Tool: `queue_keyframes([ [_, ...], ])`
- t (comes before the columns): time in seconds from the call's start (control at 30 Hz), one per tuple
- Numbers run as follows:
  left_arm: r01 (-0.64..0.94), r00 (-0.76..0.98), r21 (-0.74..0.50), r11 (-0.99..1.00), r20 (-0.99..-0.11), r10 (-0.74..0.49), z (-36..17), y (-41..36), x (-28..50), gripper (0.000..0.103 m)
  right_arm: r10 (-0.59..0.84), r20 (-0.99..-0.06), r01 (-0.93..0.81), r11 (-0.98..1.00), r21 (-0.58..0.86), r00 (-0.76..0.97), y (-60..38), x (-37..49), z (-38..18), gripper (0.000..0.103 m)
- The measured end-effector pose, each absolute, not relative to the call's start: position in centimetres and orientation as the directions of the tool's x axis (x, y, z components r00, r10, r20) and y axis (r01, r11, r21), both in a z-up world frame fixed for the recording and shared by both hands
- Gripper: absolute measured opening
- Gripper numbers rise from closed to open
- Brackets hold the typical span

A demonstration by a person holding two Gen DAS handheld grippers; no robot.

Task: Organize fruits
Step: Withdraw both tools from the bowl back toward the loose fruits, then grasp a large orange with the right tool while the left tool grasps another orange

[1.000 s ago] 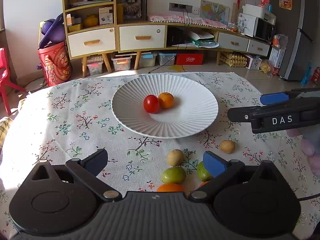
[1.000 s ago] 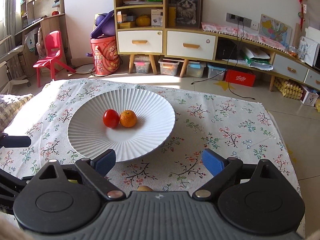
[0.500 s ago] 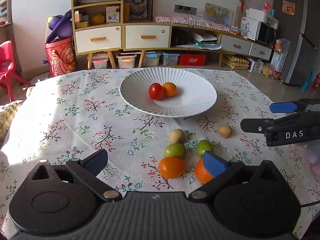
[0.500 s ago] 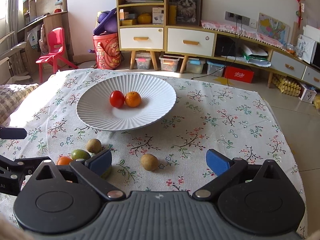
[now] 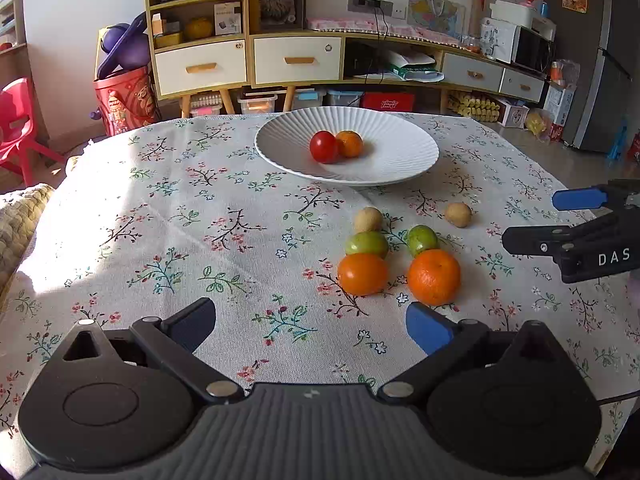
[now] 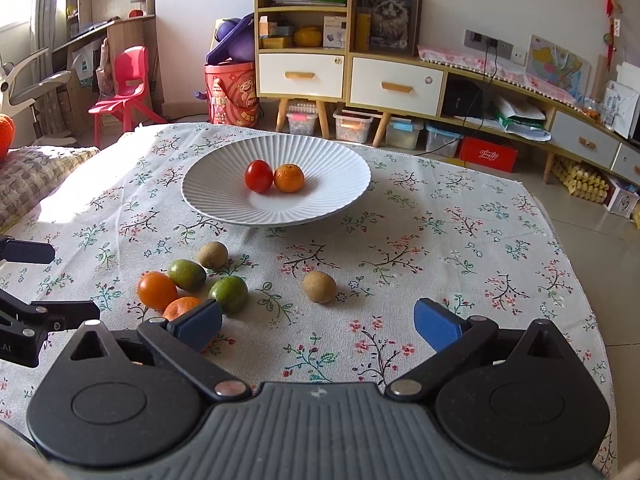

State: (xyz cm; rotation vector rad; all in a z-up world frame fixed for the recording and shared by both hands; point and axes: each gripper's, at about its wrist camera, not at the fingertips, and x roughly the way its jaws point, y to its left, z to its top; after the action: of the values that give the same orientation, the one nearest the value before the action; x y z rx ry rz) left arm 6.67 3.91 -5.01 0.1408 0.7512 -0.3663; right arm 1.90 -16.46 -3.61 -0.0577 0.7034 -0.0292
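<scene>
Both grippers mine: left gripper [image 5: 311, 322] jaws spread wide, holding nothing; right gripper [image 6: 318, 322] likewise parted and bare. Loose fruit ahead on floral tablecloth [image 5: 192, 240]: two oranges [image 5: 434, 277], two green fruits [image 5: 367, 243], two brown kiwis [image 5: 458, 214], clustered near me. White ribbed plate [image 5: 396, 156] beyond, holding tomato [image 5: 323, 146] touching mandarin [image 5: 349, 143]. Open cloth lies left of the cluster; table edge falls away right.
</scene>
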Motion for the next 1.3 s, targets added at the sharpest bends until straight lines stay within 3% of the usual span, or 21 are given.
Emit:
queue_keyframes([
  [0.47,0.337,0.682,0.027,0.941,-0.696,-0.224,-6.8,4.8,7.7,0.092,0.01,-0.666,-0.068,0.996,-0.061,0.746,-14.2,0.8,-6.4,0.102],
  [0.67,0.328,0.681,0.043,0.944,-0.703,-0.205,-7.1,5.0,7.9,0.092,0.043,-0.654,-0.121,0.99,-0.074,0.755,-12.7,0.9,-6.8,0.095],
  [1.1,0.324,0.68,0.049,0.945,-0.706,-0.196,-7.3,5.1,8.1,0.092,0.108,-0.643,-0.201,0.977,-0.073,0.758,-10.7,2.3,-6.9,0.048],
  [1.13,0.329,0.681,0.051,0.943,-0.705,-0.199,-7.3,5.0,8.1,0.092,0.121,-0.645,-0.211,0.975,-0.064,0.754,-10.8,2.3,-6.8,0.038],
  [1.3,0.352,0.683,0.049,0.935,-0.696,-0.22,-7.4,4.0,8.2,0.091,0.132,-0.652,-0.197,0.98,-0.028,0.747,-11.5,2.3,-6.4,0.037],
])
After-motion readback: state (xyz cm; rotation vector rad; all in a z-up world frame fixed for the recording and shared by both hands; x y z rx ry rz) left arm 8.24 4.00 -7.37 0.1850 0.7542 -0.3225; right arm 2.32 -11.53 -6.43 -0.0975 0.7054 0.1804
